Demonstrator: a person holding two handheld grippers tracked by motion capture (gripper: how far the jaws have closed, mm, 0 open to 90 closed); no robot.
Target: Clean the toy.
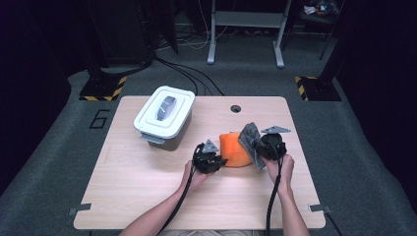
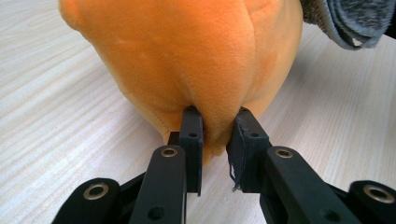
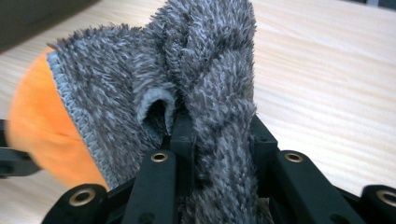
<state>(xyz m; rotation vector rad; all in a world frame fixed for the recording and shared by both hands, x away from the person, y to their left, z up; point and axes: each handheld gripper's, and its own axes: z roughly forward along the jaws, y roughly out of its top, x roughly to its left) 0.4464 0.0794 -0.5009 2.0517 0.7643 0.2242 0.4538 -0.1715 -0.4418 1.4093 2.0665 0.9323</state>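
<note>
I had the left claw (image 1: 220, 162) clamped on a pinched fold of the soft orange plush cushion (image 1: 234, 149), which sat on the pale wooden surface (image 1: 147, 187) right of centre, just in front of my hands. In the left gripper view the two black pads dug into the fabric at its near lower edge (image 2: 210, 135), which I judged was there to anchor the cushion so it would not slide or roll.

The right claw (image 3: 219, 140) was clamped on a bunched ridge of the shaggy grey towel (image 1: 250, 137), the pile squeezed between the jaws. The towel stood against the cushion's right side, held up off the surface, probably so it could be drawn over or rubbed across the plush.

The white lidded plastic box with a grey handle (image 1: 164, 114) stood well apart at the far left, closed, likely parked there out of the way.

As for writing, I could read only a large dark "6" (image 1: 100, 118) marked on the grey floor beside the surface's left far corner. I could make out no brand or label on the cushion, towel or box.
</note>
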